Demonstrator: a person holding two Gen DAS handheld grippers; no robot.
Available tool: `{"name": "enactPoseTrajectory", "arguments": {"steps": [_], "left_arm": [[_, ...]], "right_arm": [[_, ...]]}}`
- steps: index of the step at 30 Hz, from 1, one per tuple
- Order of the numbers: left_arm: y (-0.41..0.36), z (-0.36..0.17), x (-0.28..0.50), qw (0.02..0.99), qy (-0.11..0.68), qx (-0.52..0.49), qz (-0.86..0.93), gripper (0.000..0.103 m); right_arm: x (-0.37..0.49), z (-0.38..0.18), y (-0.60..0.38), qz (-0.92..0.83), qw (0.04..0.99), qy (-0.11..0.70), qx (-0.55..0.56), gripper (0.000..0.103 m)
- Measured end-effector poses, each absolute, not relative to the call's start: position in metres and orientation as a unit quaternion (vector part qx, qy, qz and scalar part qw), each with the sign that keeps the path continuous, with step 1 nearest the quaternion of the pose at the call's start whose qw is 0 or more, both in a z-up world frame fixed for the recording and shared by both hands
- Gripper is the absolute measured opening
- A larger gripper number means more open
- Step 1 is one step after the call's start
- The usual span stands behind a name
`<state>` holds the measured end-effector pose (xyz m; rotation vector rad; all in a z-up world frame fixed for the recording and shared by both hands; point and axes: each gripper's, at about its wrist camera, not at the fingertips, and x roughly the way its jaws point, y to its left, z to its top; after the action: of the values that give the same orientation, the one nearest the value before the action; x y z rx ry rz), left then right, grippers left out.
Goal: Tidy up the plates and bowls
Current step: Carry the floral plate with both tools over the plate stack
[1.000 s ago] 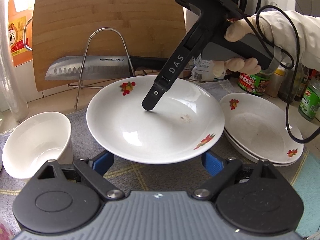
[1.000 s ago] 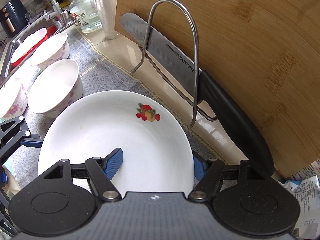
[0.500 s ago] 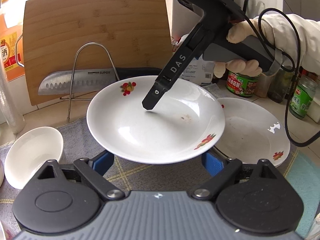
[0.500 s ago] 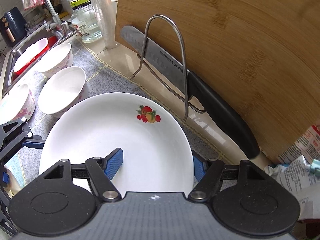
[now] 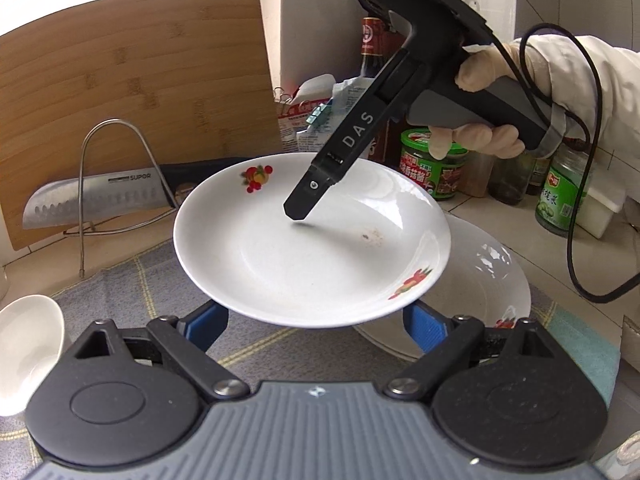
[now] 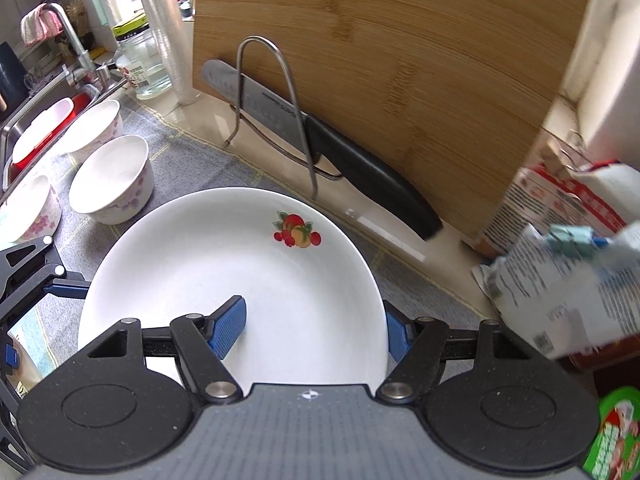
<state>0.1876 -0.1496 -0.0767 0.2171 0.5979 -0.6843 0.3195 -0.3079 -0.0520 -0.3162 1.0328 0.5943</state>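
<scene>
A white plate with fruit prints (image 5: 280, 256) hangs lifted above the grey mat. My right gripper (image 6: 312, 332) is shut on its rim: one blue pad (image 6: 228, 328) lies inside the dish and the other sits outside, under the edge. In the left wrist view its black finger (image 5: 308, 196) rests on the plate's inner face. My left gripper (image 5: 314, 320) is open, and both pads sit below the plate's near rim; contact is unclear. A stack of matching plates (image 5: 488, 280) lies on the mat to the right, partly covered by the lifted plate.
A bamboo cutting board (image 5: 140, 80), a knife (image 5: 92, 196) and a wire rack (image 5: 116, 128) stand behind. White bowls (image 6: 112, 180) (image 6: 92, 128) sit on the mat near the sink (image 6: 24, 120). Jars (image 5: 432, 168) and packets (image 6: 560, 288) crowd the back right.
Both grippers have carried the plate to the right and a little up. It now overlaps the stacked plates, and the bowl and cutting board have slid left in view. Neither grip has changed.
</scene>
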Motion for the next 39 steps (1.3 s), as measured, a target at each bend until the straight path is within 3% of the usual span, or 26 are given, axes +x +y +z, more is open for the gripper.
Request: {"name": "enactPoseTrajectory", "arguments": {"steps": [17,39], "left_arm": [[-0.194,-0.079,0.169,0.86,0.291,0.131,-0.397,0.094],[-0.206,-0.091,0.156,0.835,0.335,0.141,-0.413,0.094]], "right_arm": [[0.268,-0.045,-0.376,0.213,0.835,0.494,-0.114,0.076],[0.245,-0.069,-0.394,0.202,0.828,0.514,-0.092,0.076]]}}
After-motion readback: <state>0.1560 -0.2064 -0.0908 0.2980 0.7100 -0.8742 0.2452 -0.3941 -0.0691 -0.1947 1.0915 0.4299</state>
